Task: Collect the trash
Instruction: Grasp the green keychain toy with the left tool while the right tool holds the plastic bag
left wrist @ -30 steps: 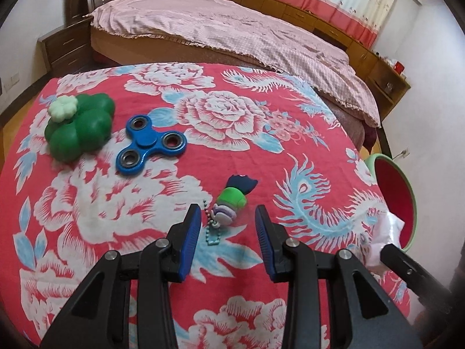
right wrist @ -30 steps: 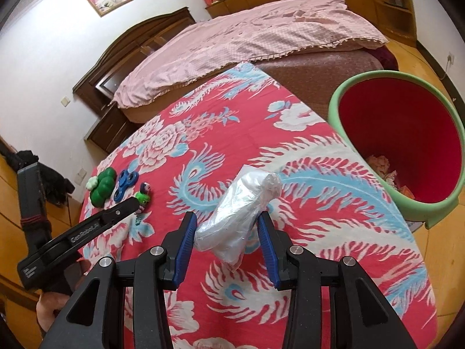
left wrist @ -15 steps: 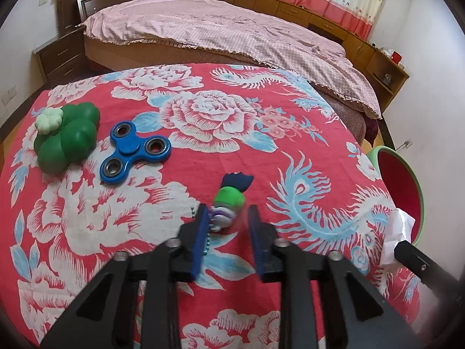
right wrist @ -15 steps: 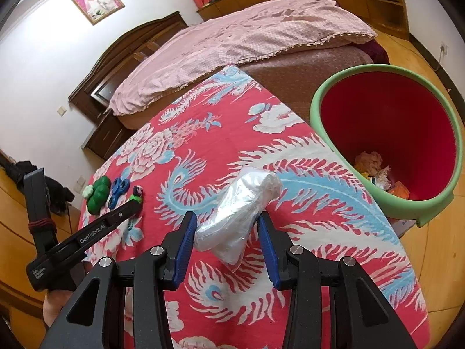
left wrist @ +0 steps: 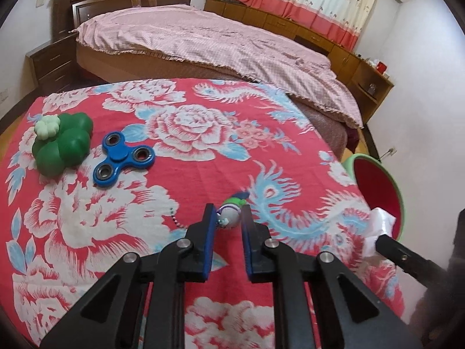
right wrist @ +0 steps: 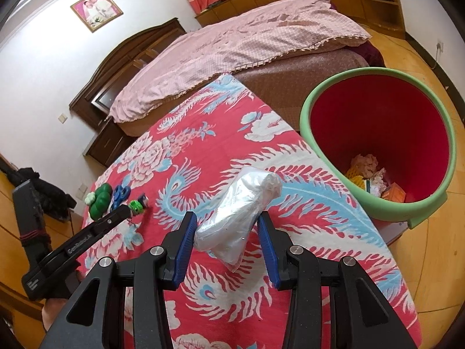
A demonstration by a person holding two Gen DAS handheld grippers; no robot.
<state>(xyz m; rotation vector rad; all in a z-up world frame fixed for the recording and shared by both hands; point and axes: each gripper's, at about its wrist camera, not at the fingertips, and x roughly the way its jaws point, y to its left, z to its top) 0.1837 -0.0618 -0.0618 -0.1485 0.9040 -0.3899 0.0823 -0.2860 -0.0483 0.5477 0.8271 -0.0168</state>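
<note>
Keychain toy (left wrist: 231,213) between closing left claw (left wrist: 227,218).

White lettering reading "GenRobot.AI" runs along the black side of the left tool (right wrist: 132,213), seen from the right wrist. A second small white print near its handle end is too blurred to read.

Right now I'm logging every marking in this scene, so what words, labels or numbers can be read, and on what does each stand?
"GenRobot.AI": white lettering along the black arm of the left tongs, seen from the right wrist.
A smaller white mark at the base of that same arm is too small to read.
The framed photo on the wall shows no legible text.
Nothing readable on the plastic bag, the trash bin or the toys.
</note>
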